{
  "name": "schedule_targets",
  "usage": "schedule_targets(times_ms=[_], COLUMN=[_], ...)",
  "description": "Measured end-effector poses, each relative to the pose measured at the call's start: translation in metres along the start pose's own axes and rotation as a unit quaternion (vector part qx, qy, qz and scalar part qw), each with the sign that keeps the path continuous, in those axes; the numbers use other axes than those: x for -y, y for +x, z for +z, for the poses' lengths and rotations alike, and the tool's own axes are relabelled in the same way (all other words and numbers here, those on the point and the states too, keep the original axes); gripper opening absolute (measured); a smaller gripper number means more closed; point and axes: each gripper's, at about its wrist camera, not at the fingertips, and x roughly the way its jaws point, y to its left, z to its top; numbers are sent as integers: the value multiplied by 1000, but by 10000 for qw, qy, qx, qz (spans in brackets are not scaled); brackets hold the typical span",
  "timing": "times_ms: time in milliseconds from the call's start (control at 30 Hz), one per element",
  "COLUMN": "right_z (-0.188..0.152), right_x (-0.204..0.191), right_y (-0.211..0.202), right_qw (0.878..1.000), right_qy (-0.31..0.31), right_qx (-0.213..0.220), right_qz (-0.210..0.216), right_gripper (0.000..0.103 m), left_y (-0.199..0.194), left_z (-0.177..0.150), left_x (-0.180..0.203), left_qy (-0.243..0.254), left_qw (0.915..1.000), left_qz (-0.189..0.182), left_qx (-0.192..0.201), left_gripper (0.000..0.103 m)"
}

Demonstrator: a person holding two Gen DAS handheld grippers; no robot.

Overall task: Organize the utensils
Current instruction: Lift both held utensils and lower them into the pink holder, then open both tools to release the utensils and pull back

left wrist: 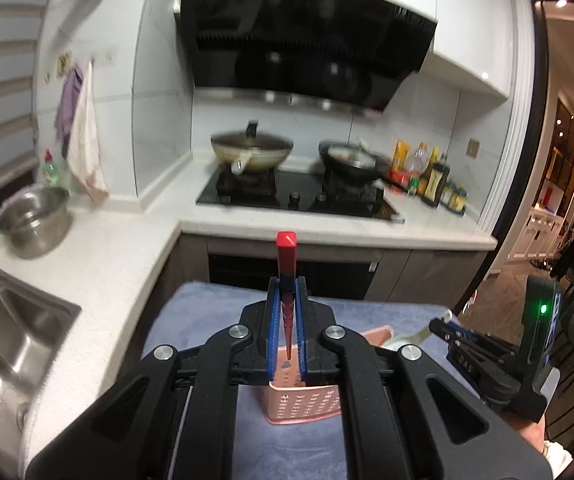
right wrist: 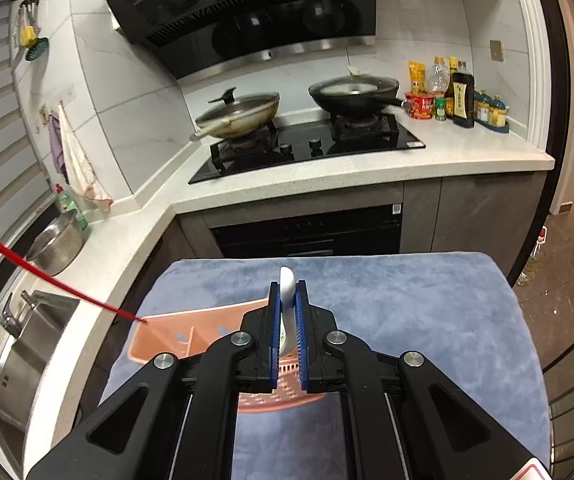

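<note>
My left gripper (left wrist: 287, 286) is shut on a red chopstick (left wrist: 286, 268); its thick end points up and its thin tip hangs over the pink perforated utensil basket (left wrist: 305, 404). In the right wrist view the chopstick (right wrist: 51, 278) slants down to the basket's left corner. My right gripper (right wrist: 287, 288) is shut on a white spoon handle (right wrist: 287, 284), held over the basket (right wrist: 175, 330) on the blue towel (right wrist: 407, 304). The right gripper also shows in the left wrist view (left wrist: 463, 336), with the spoon (left wrist: 419, 334) in it.
The towel covers a small table in front of an L-shaped white counter (right wrist: 287, 176). A sink (left wrist: 11, 344) and a steel bowl (left wrist: 35, 222) are at the left. A stove (right wrist: 307, 148) with two pans and several bottles (right wrist: 459, 96) stand behind.
</note>
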Motion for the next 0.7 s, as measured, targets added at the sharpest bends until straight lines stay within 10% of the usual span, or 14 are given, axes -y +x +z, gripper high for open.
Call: schedule_targets(times_ms=[367, 500, 700], right_z=[-19, -18, -46], right_x=[2, 7, 19], right_y=[31, 8, -59], right_qw=[9995, 9999, 10000], right_qy=[-149, -47, -46], right_qx=[-269, -129, -5], right_qz=[-119, -97, -78], right_gripper=[21, 30, 45], left_y=[47, 30, -14], left_z=[-36, -38, -58], left_x=[-10, -11, -19], left_qy=[-160, -158, -120], left_qw=[9983, 9984, 9979], left_qz=[135, 370, 495], left_qx=[-549, -399, -392], left_gripper=[10, 55, 60])
